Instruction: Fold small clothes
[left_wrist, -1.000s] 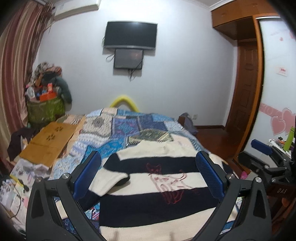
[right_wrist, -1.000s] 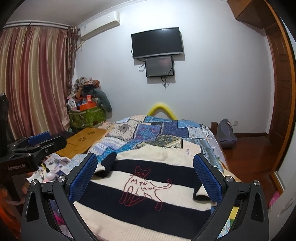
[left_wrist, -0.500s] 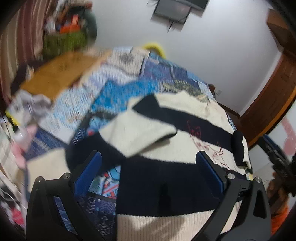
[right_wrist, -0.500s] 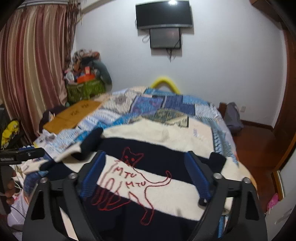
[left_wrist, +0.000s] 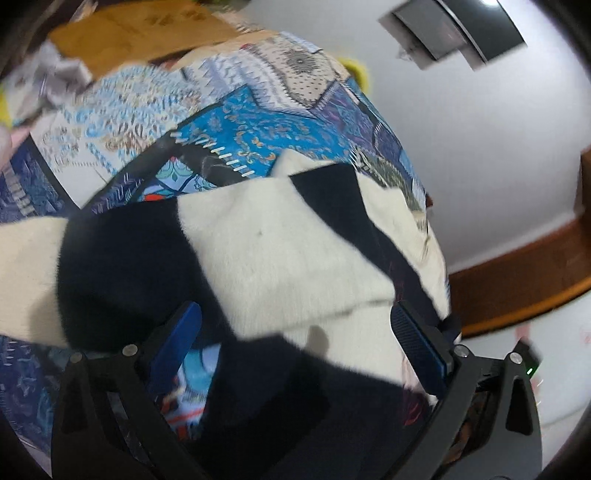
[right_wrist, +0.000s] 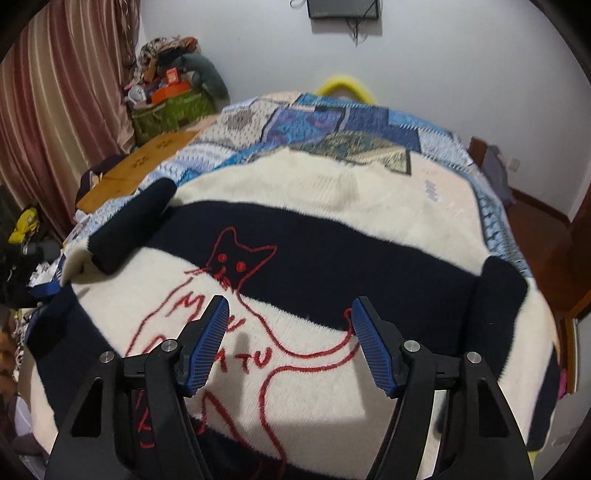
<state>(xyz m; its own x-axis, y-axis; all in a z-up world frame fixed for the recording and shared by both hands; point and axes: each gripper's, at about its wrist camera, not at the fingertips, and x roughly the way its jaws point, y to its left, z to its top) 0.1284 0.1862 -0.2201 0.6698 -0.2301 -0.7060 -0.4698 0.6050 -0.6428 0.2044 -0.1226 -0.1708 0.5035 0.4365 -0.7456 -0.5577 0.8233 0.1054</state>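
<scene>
A cream and navy striped sweater (right_wrist: 332, 206) with a red cat outline (right_wrist: 236, 266) lies flat on the bed. In the right wrist view my right gripper (right_wrist: 290, 325) hangs just above the cat drawing. Its jaws are closing, with only the flat sweater front beneath them and nothing pinched. In the blurred left wrist view the sweater's sleeve (left_wrist: 280, 258) lies folded across the body. My left gripper (left_wrist: 295, 332) stands open and tilted over that sleeve's edge, its blue pads (left_wrist: 417, 350) wide apart.
A blue patchwork quilt (right_wrist: 369, 122) covers the bed. Brown cardboard (right_wrist: 147, 158), a green basket of clutter (right_wrist: 170, 107) and a striped curtain (right_wrist: 55, 92) stand at the left. A wooden floor (right_wrist: 535, 221) lies at the right, and a screen (right_wrist: 343, 9) hangs on the far wall.
Both grippers have dropped closer to the sweater and now point further down. The left view has rolled and swung onto the sleeve. The right jaws have narrowed.
</scene>
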